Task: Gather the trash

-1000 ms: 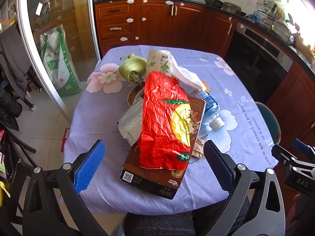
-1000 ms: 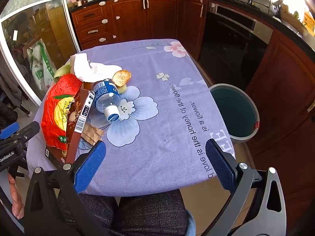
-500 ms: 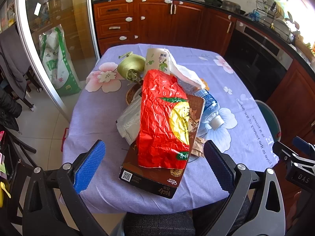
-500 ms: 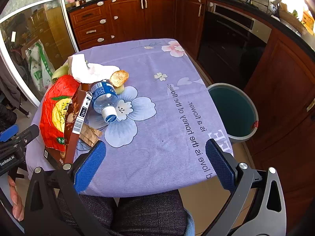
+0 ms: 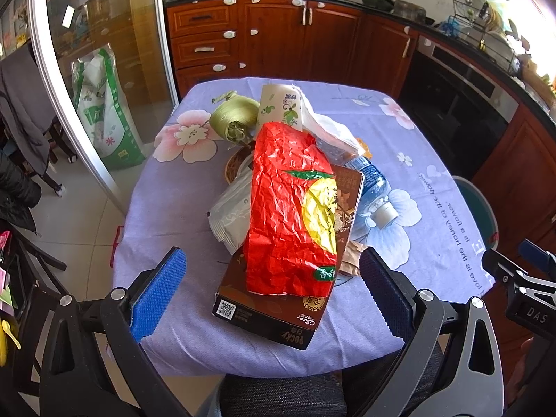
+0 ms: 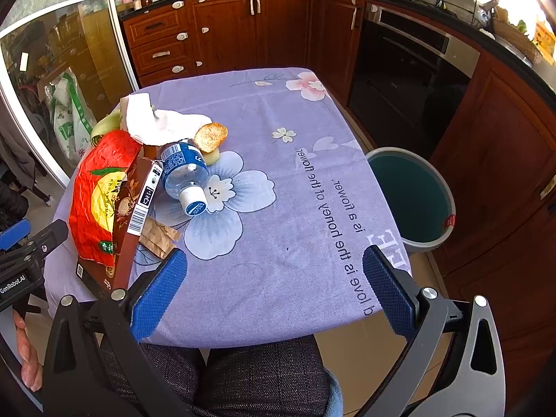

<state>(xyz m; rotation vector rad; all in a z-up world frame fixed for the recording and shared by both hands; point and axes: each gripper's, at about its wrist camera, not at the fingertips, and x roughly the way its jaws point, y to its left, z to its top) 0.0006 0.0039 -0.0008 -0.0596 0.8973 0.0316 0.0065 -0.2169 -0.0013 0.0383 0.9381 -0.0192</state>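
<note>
Left wrist view: we've got our left tool [image 5: 269, 285] wide open, nothing in it, hovering at the near edge of the table [image 5: 173, 208] just in front of the trash pile. Nearest us is a dark brown box [image 5: 278, 299] with a crinkled red bag [image 5: 292, 208] lying on top of it. A silvery wrapper [image 5: 231, 213] sticks out on the left side, and a plastic bottle [image 5: 371, 191] lies on its side to the right, cap pointing our way. Further back there's a green spool of twine [image 5: 234, 116] and a white tissue pack [image 5: 281, 107].

From the right wrist view, our right tool [image 6: 274, 286] is also spread open and empty, over the bare purple cloth well right of the pile. A piece of bread [image 6: 211, 135] sits just behind the bottle. The bin [image 6: 413, 198] stands on the floor beside the table's right edge.
</note>
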